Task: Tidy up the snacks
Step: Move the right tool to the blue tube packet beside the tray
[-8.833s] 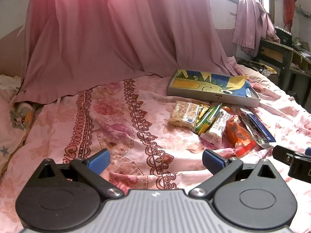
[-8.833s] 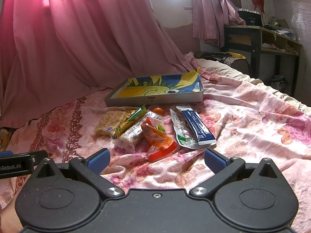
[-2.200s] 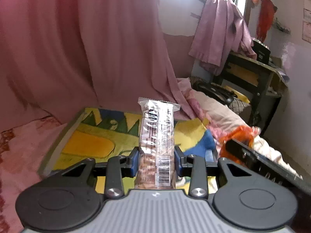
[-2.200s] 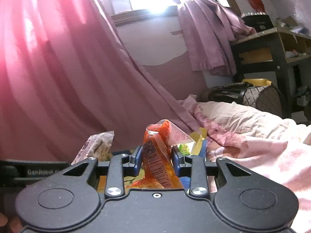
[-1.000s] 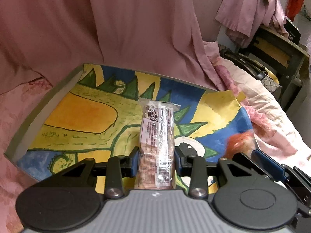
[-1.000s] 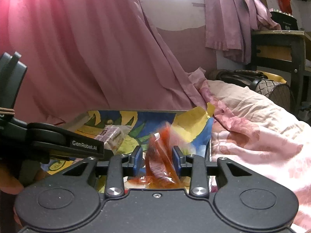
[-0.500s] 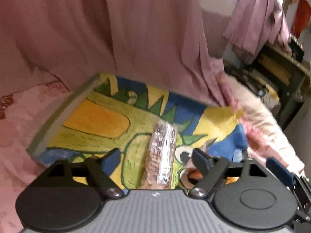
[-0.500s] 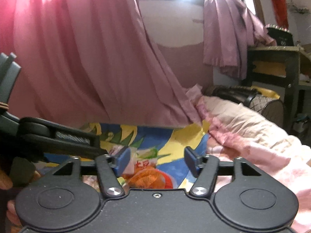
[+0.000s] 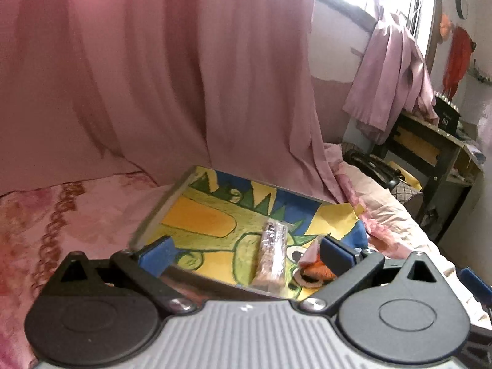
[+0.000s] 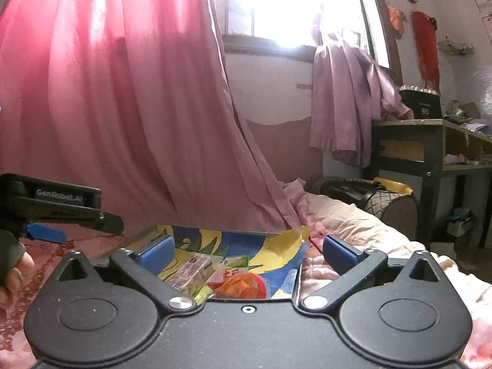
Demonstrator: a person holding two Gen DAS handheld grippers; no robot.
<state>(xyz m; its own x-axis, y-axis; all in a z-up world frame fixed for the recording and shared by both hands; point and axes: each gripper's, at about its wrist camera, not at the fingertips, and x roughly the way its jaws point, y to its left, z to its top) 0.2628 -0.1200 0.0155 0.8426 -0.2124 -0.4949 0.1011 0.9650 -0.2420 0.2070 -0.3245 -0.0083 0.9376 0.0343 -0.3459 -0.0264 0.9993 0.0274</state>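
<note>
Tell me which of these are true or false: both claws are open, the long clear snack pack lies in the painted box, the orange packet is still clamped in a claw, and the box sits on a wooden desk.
1. Both claws are open. True: the left gripper and right gripper stand wide with nothing between the pads.
2. The clear snack pack lies in the painted box. True.
3. The orange packet is clamped in a claw. False: it lies loose in the box beside the clear pack.
4. The box sits on a wooden desk. False: it rests on the pink floral bedspread.
</note>
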